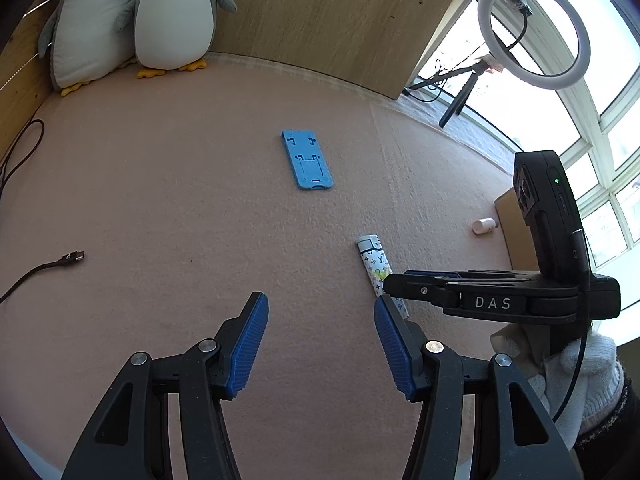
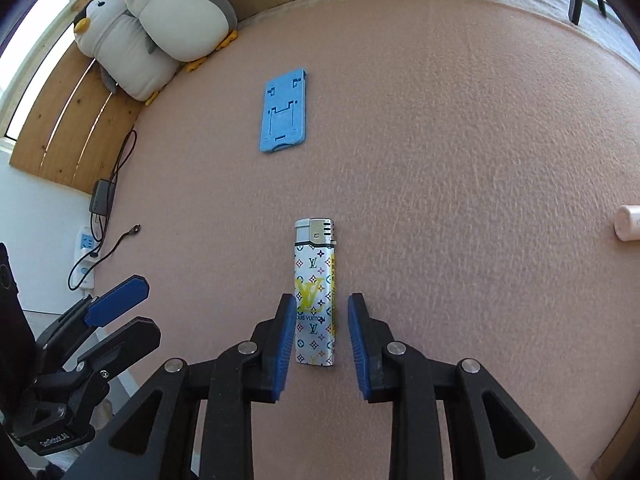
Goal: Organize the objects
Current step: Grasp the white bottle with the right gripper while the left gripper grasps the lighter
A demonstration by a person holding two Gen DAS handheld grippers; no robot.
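A white lighter (image 2: 316,292) with a coloured logo print and a silver cap lies flat on the pink felt mat (image 2: 460,140). My right gripper (image 2: 322,308) is open and straddles its lower half: the left pad is close against it, the right pad a little apart. In the left wrist view the right gripper (image 1: 390,282) covers part of the lighter (image 1: 372,256). A blue flat phone stand (image 1: 307,160) (image 2: 284,114) lies further up the mat. My left gripper (image 1: 320,308) (image 2: 150,306) hangs open over bare mat, to the left of the lighter.
Two plush penguins (image 2: 160,28) lean on the wooden backboard at the far left. A small white bottle (image 1: 484,226) lies by a cardboard box (image 1: 516,232) on the right. A USB cable end (image 1: 68,259) rests at the left. A ring light (image 1: 534,32) stands by the window.
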